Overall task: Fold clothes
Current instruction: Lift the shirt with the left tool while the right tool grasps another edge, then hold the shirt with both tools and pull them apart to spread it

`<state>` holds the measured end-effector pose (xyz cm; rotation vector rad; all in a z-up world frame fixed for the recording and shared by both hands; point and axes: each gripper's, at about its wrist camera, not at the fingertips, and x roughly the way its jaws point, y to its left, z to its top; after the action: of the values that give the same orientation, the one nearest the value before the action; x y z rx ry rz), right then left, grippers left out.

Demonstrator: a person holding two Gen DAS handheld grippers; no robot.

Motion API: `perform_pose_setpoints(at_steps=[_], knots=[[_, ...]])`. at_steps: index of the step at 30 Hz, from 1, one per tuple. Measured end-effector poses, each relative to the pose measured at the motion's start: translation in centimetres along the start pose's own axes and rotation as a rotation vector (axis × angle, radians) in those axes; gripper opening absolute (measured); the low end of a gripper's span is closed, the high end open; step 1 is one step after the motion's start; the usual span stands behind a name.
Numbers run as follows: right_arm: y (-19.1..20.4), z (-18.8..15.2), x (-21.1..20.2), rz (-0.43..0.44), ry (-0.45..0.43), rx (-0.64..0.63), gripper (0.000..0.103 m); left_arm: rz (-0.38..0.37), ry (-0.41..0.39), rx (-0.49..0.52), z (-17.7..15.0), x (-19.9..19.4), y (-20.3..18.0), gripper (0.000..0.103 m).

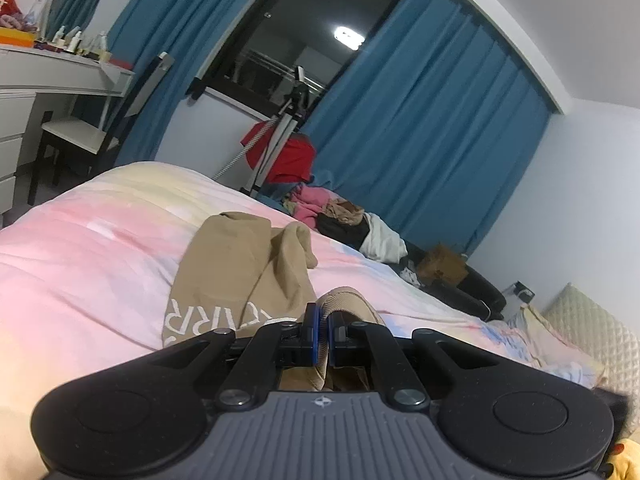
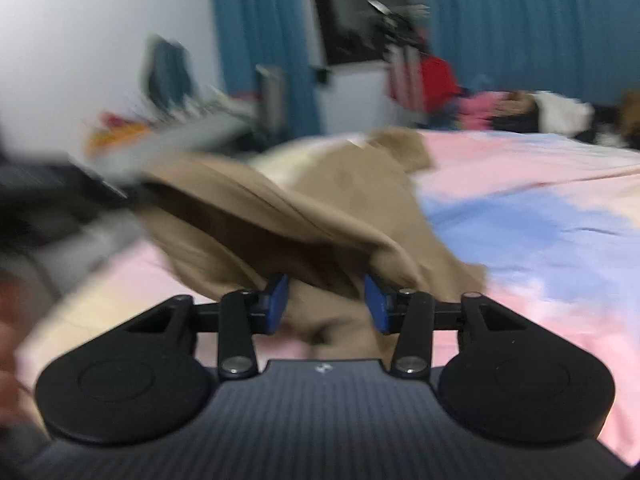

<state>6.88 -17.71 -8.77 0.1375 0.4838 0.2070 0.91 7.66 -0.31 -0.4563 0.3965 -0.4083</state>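
Tan garment [image 1: 236, 264] lying crumpled on the pink-and-blue bed cover [image 1: 80, 264], spread from the centre of the left wrist view toward 12 o'clock, one sleeve-like part bunched at 1 o'clock. Left gripper [image 1: 322, 330]: jaws clenched on a ribbed tan edge of the garment, which passes between the blue pads and rises as a small hump just ahead. Right gripper [image 2: 326, 306]: jaws released and set wide, a raised fold of the same cloth hanging between and above them; the view is motion-blurred, so contact between pads and cloth cannot be told. The garment is neither flat nor squared; the scene fits a fold in progress as well as cloth being gathered or spread. Risks, as judgement: a thin ribbed hem held at one point may slip out if the cloth is pulled taut; open right jaws closing on a loose hanging fold may pinch several layers, or the bed cover beneath, and drag them along; a fast swing may throw the fold askew. Writing: large white capitals on the garment at 8 o'clock, partly hidden by folds, reading roughly "RR" among other letters; no whole word is legible. A heap of other clothes [image 1: 344, 220] lies beyond the bed at 1 o'clock.
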Motion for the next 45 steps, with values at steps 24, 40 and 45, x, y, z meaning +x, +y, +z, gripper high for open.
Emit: perform_pose_setpoints(at_steps=[24, 40, 45], knots=[[-5.1, 4.6, -9.0, 0.105, -0.139, 0.096, 0.003, 0.173, 0.016, 0.284, -1.0, 2.1, -2.3, 0.005], [1.3, 0.7, -3.7, -0.016, -0.022, -0.17, 0.07, 0.167, -0.027, 0.158, -0.4, 1.6, -0.8, 0.005], [2.6, -1.1, 0.1, -0.164, 0.054, -0.244, 0.07, 0.161, -0.057, 0.149, -0.2, 0.9, -0.8, 0.005]])
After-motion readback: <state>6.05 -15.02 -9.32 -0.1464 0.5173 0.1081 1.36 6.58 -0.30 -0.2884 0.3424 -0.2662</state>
